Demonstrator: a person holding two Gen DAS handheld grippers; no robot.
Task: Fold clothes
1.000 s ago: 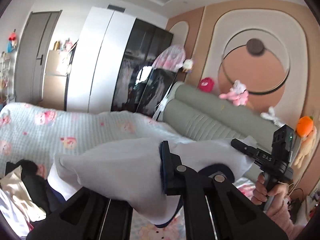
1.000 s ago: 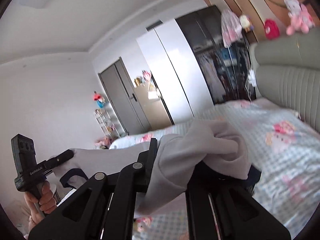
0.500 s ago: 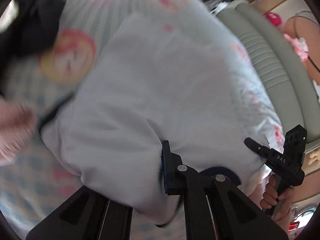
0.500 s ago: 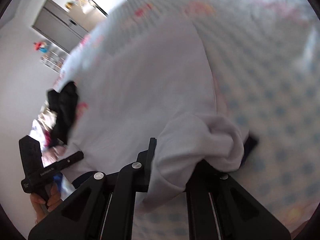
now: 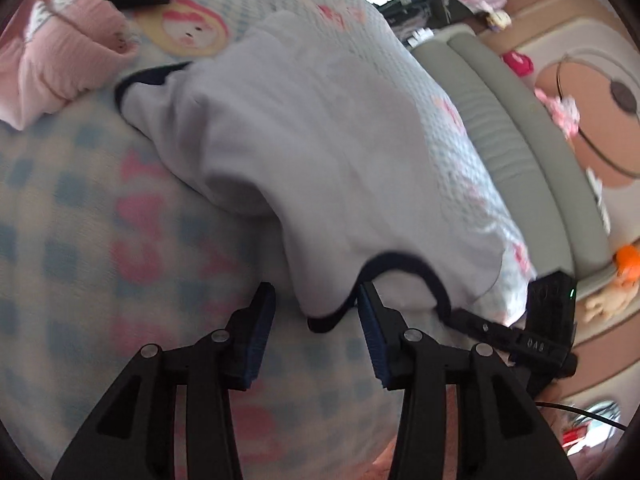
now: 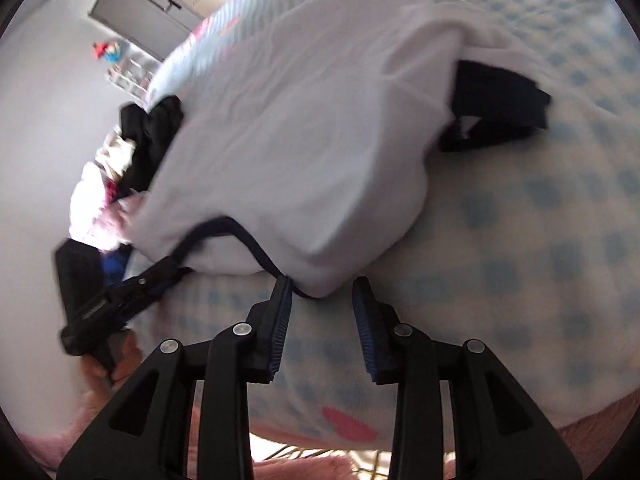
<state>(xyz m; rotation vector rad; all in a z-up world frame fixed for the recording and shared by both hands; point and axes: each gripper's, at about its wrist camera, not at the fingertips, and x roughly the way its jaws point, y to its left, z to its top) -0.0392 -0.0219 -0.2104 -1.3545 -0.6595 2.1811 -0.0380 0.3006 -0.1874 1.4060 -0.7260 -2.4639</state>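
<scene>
A white garment with navy trim [image 5: 320,152] [image 6: 304,136] lies spread on the bed, its navy-edged neckline nearest the grippers. My left gripper [image 5: 316,312] is open, its fingers on either side of the near shoulder corner, not clamping it. My right gripper [image 6: 322,296] is also open, with the other shoulder corner between its blue pads [image 6: 364,316]. A dark navy sleeve end [image 6: 496,100] sticks out at the garment's right side. Each view shows the other gripper: the right one [image 5: 516,340] and the left one [image 6: 116,300].
The bed has a blue-checked quilt [image 5: 100,264] with pink cartoon prints. A pink garment [image 5: 52,60] and a pile of dark and light clothes [image 6: 132,140] lie at the left. A grey padded headboard [image 5: 520,128] runs along the right.
Both grippers, which held the garment up in the air, swung down to the bed, laid it flat and opened, releasing its shoulders.
</scene>
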